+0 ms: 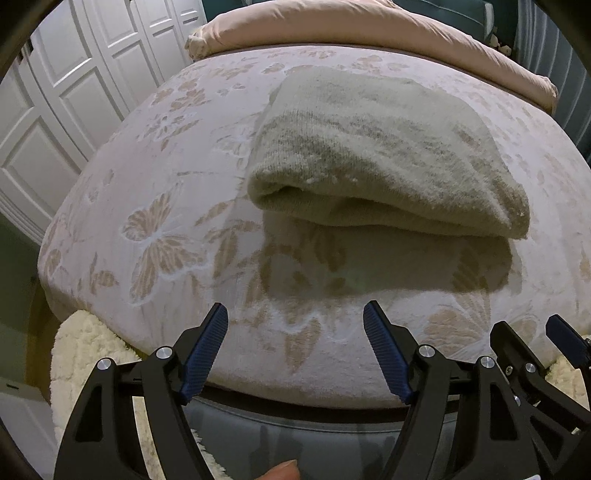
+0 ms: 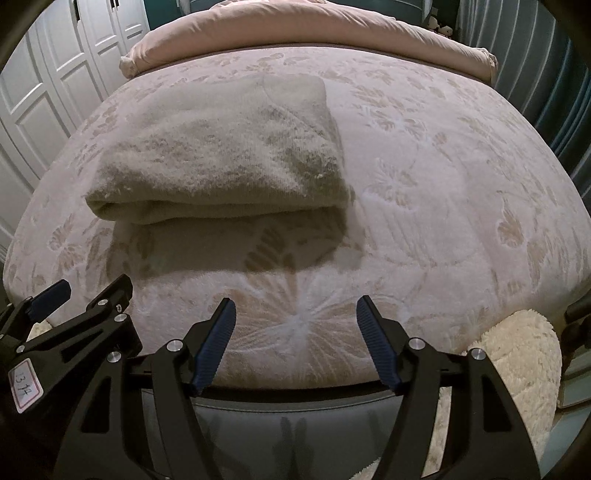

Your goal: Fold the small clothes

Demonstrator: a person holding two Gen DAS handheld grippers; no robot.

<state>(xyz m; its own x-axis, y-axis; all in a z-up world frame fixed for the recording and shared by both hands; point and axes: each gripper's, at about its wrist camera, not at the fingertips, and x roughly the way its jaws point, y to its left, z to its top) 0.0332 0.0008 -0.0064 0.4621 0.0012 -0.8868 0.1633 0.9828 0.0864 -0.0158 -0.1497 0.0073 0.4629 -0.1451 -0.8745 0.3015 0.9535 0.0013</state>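
From the left wrist view I saw the left gripper (image 1: 295, 314) with its blue-padded jaws spread wide and nothing between them; it hung over the near edge of the bed (image 1: 110, 206). From the right wrist view the right gripper (image 2: 296, 308) stood the same way, jaws apart and empty, above a large butterfly pattern woven into the bedspread (image 2: 461, 184).

The folded garment (image 1: 373, 155), a fuzzy grey-beige knit, lay flat on the bedspread ahead of both grippers and well clear of them. Its rolled fold edge faced me. In the left view it sat ahead and slightly right of the jaws; in the right view the same garment (image 2: 221, 155) sat ahead and to the left. It cast a broad shadow on the cover between itself and the grippers.

Each gripper appeared at the edge of the other's view, just beside it. A pink pillow (image 1: 332, 26) ran along the far end of the bed. White panelled doors (image 1: 55, 92) stood to the left. A cream shaggy rug (image 2: 517, 354) showed below the bed's near edge. A fingertip (image 1: 282, 470) showed at the bottom of the left view
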